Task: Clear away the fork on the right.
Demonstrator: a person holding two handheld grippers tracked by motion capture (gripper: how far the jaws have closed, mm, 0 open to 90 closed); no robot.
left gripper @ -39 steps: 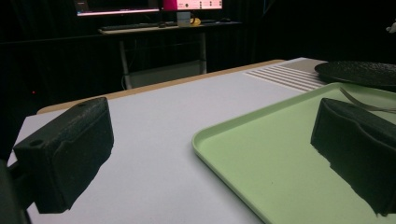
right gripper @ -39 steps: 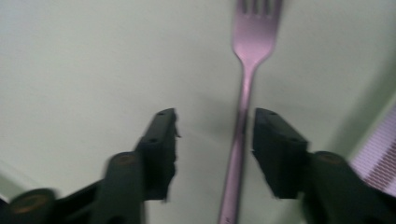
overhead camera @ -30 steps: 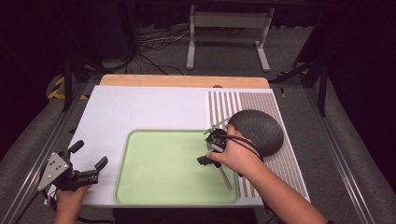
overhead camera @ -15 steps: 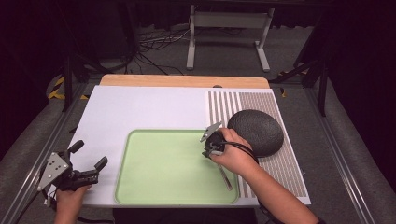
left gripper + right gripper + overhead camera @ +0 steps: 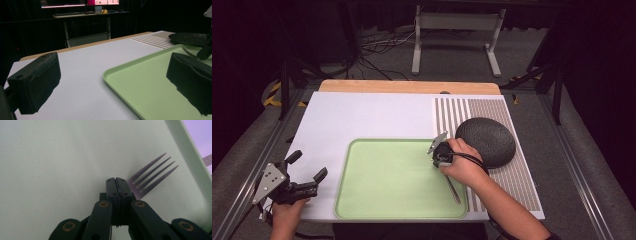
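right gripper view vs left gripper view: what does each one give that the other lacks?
Right gripper view alone: the right gripper with jaws pressed together, and the tines of the fork lying beside and beneath them; whether the jaws pinch the fork cannot be told.

Left gripper view alone: the left gripper with jaws wide apart, the white table top, the dark round plate and a desk with lit screens behind.

Both share: the green tray.
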